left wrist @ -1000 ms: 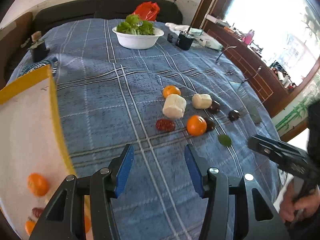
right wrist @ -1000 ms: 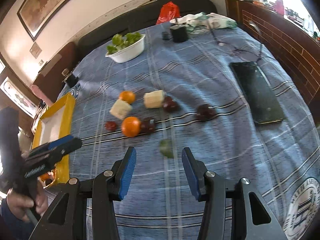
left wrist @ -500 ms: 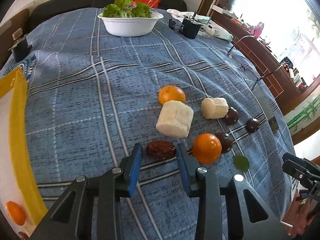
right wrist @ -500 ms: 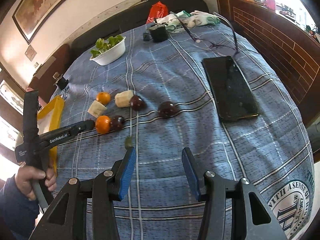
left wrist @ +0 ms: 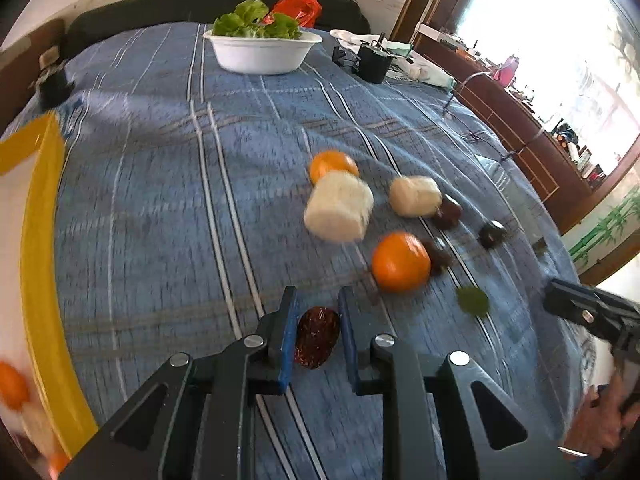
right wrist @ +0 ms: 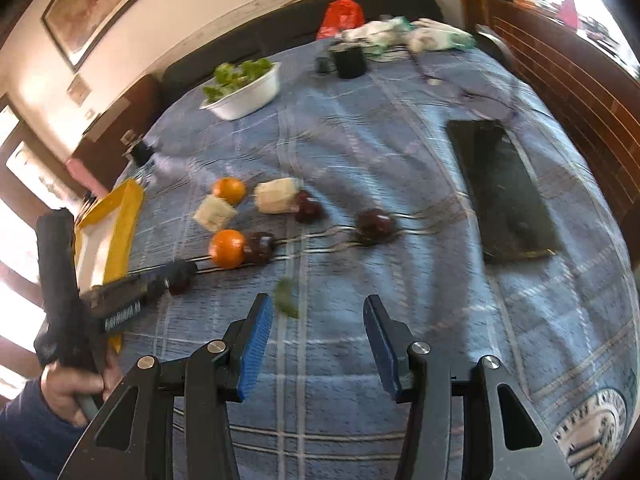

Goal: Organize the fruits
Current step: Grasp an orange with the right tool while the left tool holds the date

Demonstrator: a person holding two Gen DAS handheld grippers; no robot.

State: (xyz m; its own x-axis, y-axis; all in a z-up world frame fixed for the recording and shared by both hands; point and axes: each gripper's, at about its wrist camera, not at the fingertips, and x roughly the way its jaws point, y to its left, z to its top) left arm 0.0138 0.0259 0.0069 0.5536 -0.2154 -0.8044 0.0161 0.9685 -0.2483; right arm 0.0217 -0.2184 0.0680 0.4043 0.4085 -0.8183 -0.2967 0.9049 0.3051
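My left gripper (left wrist: 318, 294) is shut on a wrinkled red date (left wrist: 317, 336), low over the blue checked cloth; the right wrist view shows its fingers (right wrist: 160, 280) at the left. Beyond it lie two oranges (left wrist: 401, 262) (left wrist: 333, 164), two white chunks (left wrist: 339, 212) (left wrist: 414, 196), several dark fruits (left wrist: 448, 212) and a green leaf (left wrist: 473, 300). The yellow-rimmed tray (left wrist: 40, 260) at the left holds an orange (left wrist: 12, 384). My right gripper (right wrist: 318, 302) stands open with nothing between its fingers, the leaf (right wrist: 286, 298) just by its left fingertip.
A white bowl of greens (left wrist: 262, 54) and a black cup (left wrist: 374, 62) stand at the far end. A black phone (right wrist: 504, 196) lies to the right. A hand (right wrist: 76, 384) holds the left gripper's handle. A wooden sideboard runs along the right.
My left gripper came down over the red date and its jaws closed on it. The right gripper stayed open and shifted only slightly.
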